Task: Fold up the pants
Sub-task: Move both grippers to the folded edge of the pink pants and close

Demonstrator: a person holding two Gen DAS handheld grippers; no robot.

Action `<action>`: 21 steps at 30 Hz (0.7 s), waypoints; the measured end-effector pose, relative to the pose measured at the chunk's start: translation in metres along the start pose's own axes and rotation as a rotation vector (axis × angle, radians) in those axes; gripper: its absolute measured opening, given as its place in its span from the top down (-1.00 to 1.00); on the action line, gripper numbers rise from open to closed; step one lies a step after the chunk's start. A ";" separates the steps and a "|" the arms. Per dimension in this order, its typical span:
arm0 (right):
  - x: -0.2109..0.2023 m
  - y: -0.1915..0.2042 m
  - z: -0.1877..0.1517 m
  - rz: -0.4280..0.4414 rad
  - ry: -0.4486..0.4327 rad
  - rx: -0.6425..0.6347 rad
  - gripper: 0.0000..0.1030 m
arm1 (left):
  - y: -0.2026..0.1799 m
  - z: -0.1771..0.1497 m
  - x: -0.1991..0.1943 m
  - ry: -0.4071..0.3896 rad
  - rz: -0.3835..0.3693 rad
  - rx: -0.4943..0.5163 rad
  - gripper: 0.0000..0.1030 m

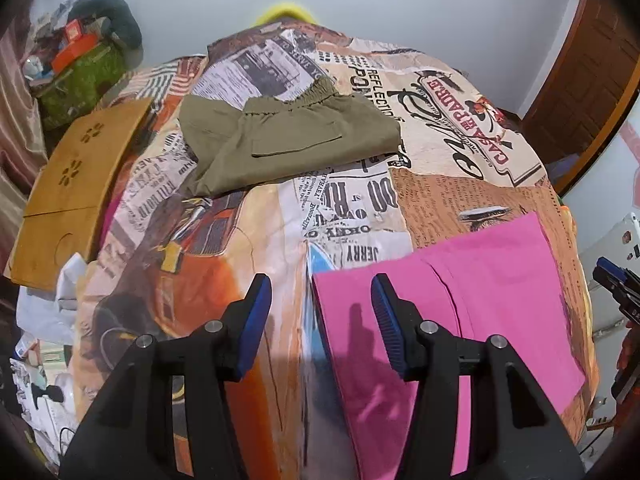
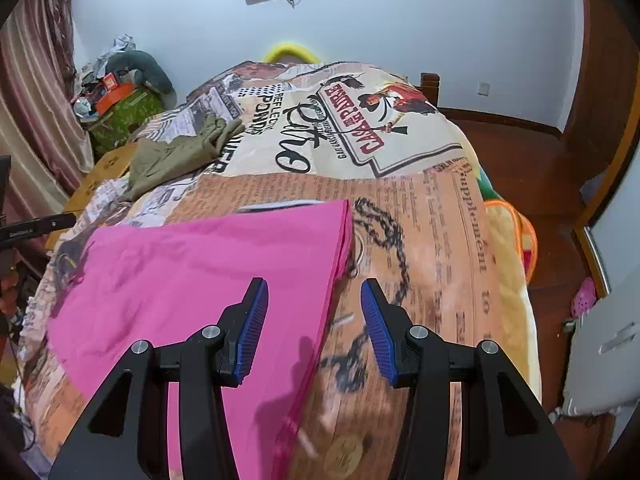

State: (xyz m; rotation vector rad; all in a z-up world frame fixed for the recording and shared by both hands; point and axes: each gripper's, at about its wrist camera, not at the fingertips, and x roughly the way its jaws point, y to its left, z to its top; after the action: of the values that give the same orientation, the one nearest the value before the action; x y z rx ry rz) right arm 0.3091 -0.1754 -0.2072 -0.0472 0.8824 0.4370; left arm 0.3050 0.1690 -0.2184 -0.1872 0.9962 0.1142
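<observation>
Both grippers, left (image 1: 321,316) and right (image 2: 314,320), spread, empty above pink pants (image 2: 208,256).

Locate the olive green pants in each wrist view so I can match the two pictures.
Left wrist view: olive pants upper centre, lying on the printed bedspread.
Right wrist view: olive pants upper left, near the bed's left edge.
Shared landmark: pink pants in the foreground.

The right tongs (image 2: 314,328) hang open and empty above the pink pants (image 2: 208,264) on the printed bedspread (image 2: 432,216).
</observation>
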 end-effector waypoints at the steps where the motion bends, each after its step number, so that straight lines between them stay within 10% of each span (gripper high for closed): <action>1: 0.005 -0.001 0.004 -0.003 0.001 -0.003 0.14 | 0.000 0.002 0.005 0.007 -0.005 -0.004 -0.01; 21: 0.116 -0.019 0.038 0.051 0.088 -0.017 0.14 | -0.014 -0.011 0.057 0.106 -0.090 -0.008 0.31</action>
State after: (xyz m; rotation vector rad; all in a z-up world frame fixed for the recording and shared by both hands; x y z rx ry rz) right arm 0.4089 -0.1434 -0.2735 -0.0606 0.9679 0.4929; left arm 0.3290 0.1538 -0.2708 -0.2466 1.0917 0.0263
